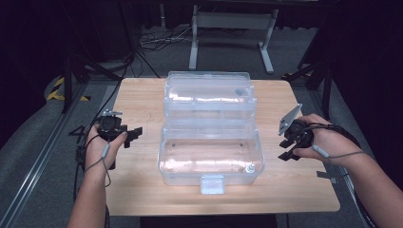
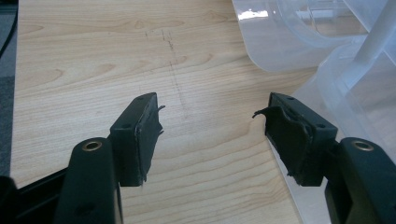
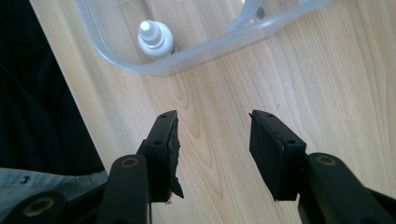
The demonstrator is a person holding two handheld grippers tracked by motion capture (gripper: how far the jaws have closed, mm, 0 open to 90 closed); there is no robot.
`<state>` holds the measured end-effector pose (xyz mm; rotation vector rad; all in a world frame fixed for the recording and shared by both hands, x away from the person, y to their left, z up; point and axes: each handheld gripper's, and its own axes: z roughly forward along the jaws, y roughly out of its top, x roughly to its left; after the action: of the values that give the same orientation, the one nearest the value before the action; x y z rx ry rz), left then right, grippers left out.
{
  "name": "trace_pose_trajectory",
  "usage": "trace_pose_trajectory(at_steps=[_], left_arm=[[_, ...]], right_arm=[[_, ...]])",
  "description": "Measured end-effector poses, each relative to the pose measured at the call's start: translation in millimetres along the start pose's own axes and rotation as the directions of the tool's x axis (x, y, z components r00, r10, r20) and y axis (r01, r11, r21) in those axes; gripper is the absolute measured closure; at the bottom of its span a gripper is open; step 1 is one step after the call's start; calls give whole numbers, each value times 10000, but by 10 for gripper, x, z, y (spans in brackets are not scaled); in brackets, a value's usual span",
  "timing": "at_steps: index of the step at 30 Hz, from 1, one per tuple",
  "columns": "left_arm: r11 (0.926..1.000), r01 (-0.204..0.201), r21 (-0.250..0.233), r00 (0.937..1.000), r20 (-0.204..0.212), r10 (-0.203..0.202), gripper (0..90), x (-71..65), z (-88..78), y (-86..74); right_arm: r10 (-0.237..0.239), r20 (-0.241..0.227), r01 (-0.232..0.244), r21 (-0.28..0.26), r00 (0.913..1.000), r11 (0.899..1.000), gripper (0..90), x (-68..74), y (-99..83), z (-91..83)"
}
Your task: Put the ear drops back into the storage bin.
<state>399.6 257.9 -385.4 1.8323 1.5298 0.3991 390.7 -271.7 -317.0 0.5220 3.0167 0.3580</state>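
A clear plastic box (image 1: 211, 156) stands in the middle of the wooden table (image 1: 142, 95), its lid (image 1: 209, 92) swung open towards the back. A small white bottle (image 3: 155, 38) stands inside the box at its front right corner (image 1: 250, 167). My left gripper (image 1: 135, 135) hovers left of the box, pointing at its side wall (image 2: 327, 60). Its jaws (image 2: 212, 114) stand open over bare wood. My right gripper (image 1: 286, 148) is held right of the box, apart from it. Its jaws (image 3: 212, 126) are open with nothing between them, and the box rim (image 3: 219, 44) lies ahead.
The table's front edge (image 1: 214, 211) runs close to the person. Behind the table stands a white metal frame (image 1: 233, 28), with cables (image 1: 157, 40) on the floor. Bare wood lies on both sides of the box.
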Motion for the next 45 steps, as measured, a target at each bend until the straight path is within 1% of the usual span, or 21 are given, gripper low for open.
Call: trace_pose_trajectory(at_steps=[3,5,6,7,11,13,14,16,17,19,21,23,25,27,29,30,31,35,38,41,45], left_arm=[[9999,-26,160,10000,-27,26,360,2,5,-4],[9996,89,276,9999,-97,-86,392,1,1,11],[9994,244,233,9996,137,-247,411,13,-7,21],[9993,380,46,9967,723,-382,391,24,-14,28],[9997,183,173,9957,901,-198,378,23,-13,29],[9996,-253,115,9966,784,243,377,17,12,19],[9995,-312,91,9969,721,304,340,14,22,15],[9989,-172,427,9964,842,136,345,8,41,3],[9989,-172,427,9964,842,136,332,8,41,3],[9948,-64,1020,9983,579,5,315,3,43,-4],[9948,-359,955,9983,482,314,325,-11,46,-4],[9852,-968,1416,9947,494,906,306,-20,31,12],[9784,-1350,1563,9908,264,1325,306,-25,14,25],[9755,-1400,1695,9902,226,1381,307,-28,-2,34],[9787,-1213,1657,9919,582,1131,292,-45,-23,45],[9820,-1130,1516,9909,905,1001,283,-49,-39,57],[9839,-1172,1346,9871,1250,1004,281,-60,-59,76],[9786,-1600,1293,9817,1250,1440,292,-161,-95,115],[9686,-2059,1393,9719,1441,1859,335,-235,-118,129],[9586,-2527,1316,9591,1650,2302,370,-298,-144,152],[9564,-2619,1295,9543,1825,2366,404,-368,-188,174]], right_arm=[[327,76,-326,-98,9994,9994,509,-38,-64,35],[742,167,-735,-415,9971,9964,482,-47,-97,66],[966,196,-952,-616,9951,9935,470,-50,-116,89],[1297,107,-1286,-709,9915,9892,467,-53,-151,142],[1405,107,-1396,-591,9900,9884,467,-77,-200,228],[1433,78,-1426,-602,9897,9880,466,-83,-209,247],[1442,52,-1436,-609,9895,9878,464,-92,-216,261],[1519,-1,-1516,-635,9884,9864,462,-115,-228,282],[1565,-23,-1563,-665,9877,9855,462,-120,-231,288],[1567,-26,-1565,-648,9876,9855,463,-131,-237,296],[1658,-73,-1659,-693,9861,9837,466,-150,-248,312],[1734,-125,-1739,-758,9848,9818,469,-166,-257,329],[1822,-163,-1829,-812,9831,9798,474,-180,-266,358],[1927,-155,-1933,-818,9811,9777,478,-195,-279,398],[2071,-122,-2073,-878,9783,9743,480,-204,-293,434],[2128,-127,-2131,-915,9770,9727,480,-204,-297,444],[2154,-136,-2157,-964,9764,9717,481,-205,-303,456],[2263,-254,-2277,-1059,9737,9680,481,-198,-316,506],[2325,-336,-2348,-1063,9720,9662,481,-190,-331,547],[2390,-433,-2424,-1143,9701,9634,483,-187,-357,594],[2470,-533,-2518,-1209,9675,9602,485,-180,-388,650]])
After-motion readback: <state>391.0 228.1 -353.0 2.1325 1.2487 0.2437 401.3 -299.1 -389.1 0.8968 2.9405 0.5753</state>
